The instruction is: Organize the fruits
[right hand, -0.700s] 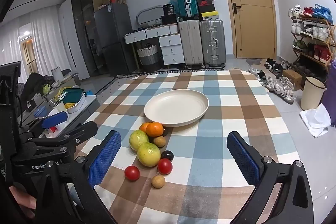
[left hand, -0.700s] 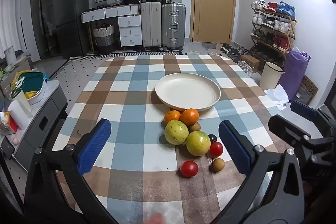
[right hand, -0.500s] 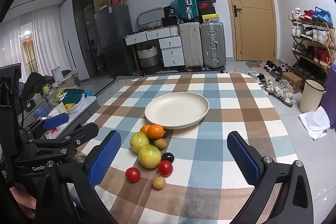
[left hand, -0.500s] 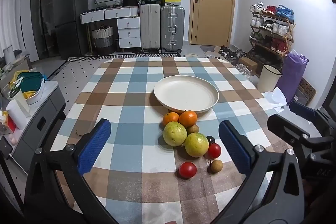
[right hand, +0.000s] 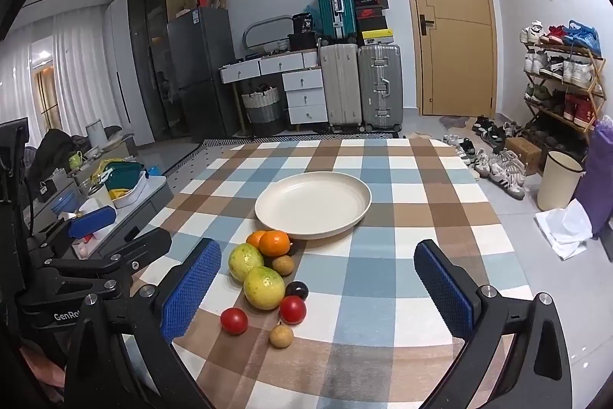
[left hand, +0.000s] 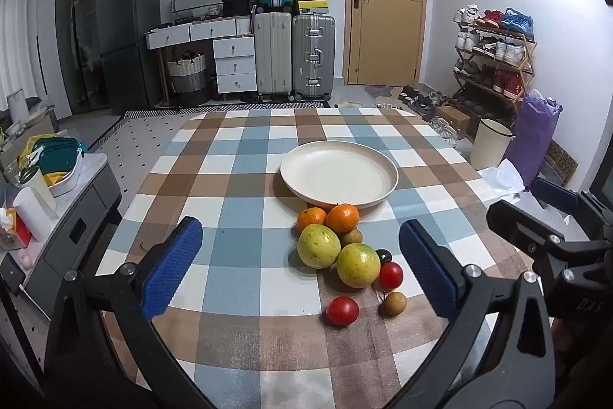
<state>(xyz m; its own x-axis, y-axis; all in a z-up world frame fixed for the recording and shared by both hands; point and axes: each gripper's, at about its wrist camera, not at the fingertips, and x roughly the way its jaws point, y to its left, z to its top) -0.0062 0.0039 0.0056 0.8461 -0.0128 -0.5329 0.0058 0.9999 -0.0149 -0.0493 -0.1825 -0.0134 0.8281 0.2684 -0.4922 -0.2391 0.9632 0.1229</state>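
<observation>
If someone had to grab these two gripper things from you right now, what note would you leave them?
Left gripper: open, holding nothing, above the table.
Right gripper: open, holding nothing.
Plate: on the checked table, nothing on it.
Fruit: all heaped just in front of the plate: two oranges, two yellow-green fruits, two red tomatoes, some small brown and dark ones.
Done: nothing moved yet.
Left: probably move every fruit onto the plate.

Both wrist views look forward over the table point(left hand: 245, 179); both share the plate point(right hand: 314, 202).
</observation>
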